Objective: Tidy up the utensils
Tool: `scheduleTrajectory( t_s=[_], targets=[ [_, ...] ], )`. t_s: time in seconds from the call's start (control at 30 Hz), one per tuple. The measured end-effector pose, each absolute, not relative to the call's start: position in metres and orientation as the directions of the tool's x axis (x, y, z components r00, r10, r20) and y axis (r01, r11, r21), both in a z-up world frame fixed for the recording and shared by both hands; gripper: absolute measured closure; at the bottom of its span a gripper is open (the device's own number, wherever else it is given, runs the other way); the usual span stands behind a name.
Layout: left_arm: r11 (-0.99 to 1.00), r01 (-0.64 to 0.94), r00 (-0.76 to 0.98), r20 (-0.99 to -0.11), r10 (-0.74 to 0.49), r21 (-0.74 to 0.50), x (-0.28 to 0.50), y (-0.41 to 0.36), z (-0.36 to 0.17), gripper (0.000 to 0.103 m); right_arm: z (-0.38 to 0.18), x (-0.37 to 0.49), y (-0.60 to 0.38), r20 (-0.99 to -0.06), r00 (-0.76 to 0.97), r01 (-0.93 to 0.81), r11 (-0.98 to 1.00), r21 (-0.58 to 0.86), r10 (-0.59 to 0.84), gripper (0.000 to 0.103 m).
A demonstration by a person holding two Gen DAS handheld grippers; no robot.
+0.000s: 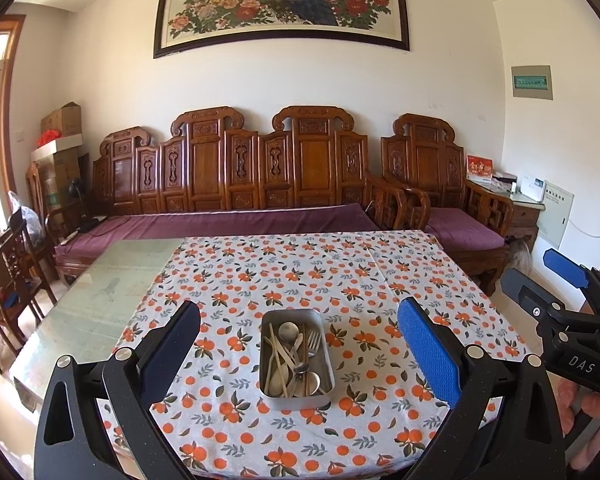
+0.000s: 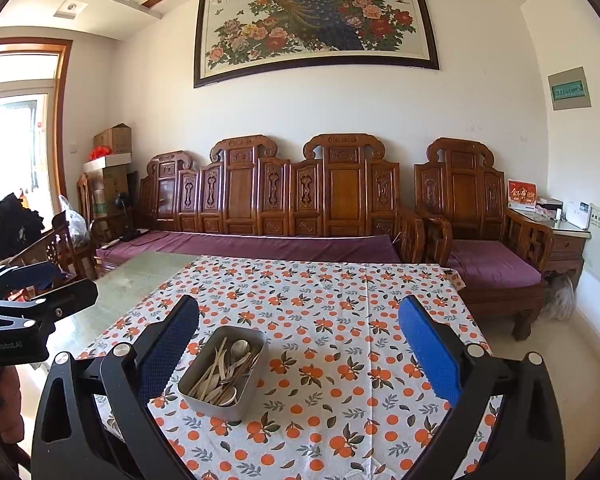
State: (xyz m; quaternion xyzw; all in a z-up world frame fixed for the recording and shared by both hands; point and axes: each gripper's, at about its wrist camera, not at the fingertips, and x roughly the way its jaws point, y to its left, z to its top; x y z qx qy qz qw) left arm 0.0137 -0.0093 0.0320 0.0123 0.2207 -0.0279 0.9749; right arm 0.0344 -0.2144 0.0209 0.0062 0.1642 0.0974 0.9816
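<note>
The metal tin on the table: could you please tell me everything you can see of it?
The tin is a shallow rectangular container with rounded corners, dull grey metal by its look, open-topped with no lid in view. It sits flat on the orange-print tablecloth, near the table's front edge. Inside lies a loose jumble of utensils: a fork, spoons and pale sticks that may be chopsticks. Neither gripper touches it; both stand with jaws open.

Carved wooden sofa [image 1: 236, 184]; peacock painting [image 1: 284, 4]; perhaps a doorway [image 2: 16, 140] left.

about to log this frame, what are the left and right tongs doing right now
Left tongs: open, holding nothing, above the metal tray of utensils.
Right tongs: open, holding nothing, tray toward the left finger.
</note>
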Motion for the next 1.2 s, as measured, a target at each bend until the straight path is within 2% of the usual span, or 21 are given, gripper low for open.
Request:
scheduleTrajectory(
  t_s=[1.2],
  targets=[
    [0.999, 0.051, 0.905, -0.422, -0.041, 0.012, 0.0137, -0.0094, 0.0326, 0.008, 0.0235, 0.0340, -0.2175, -0.322, 0.927, -0.186, 0.981, 0.049, 0.192, 0.003]
  ],
)
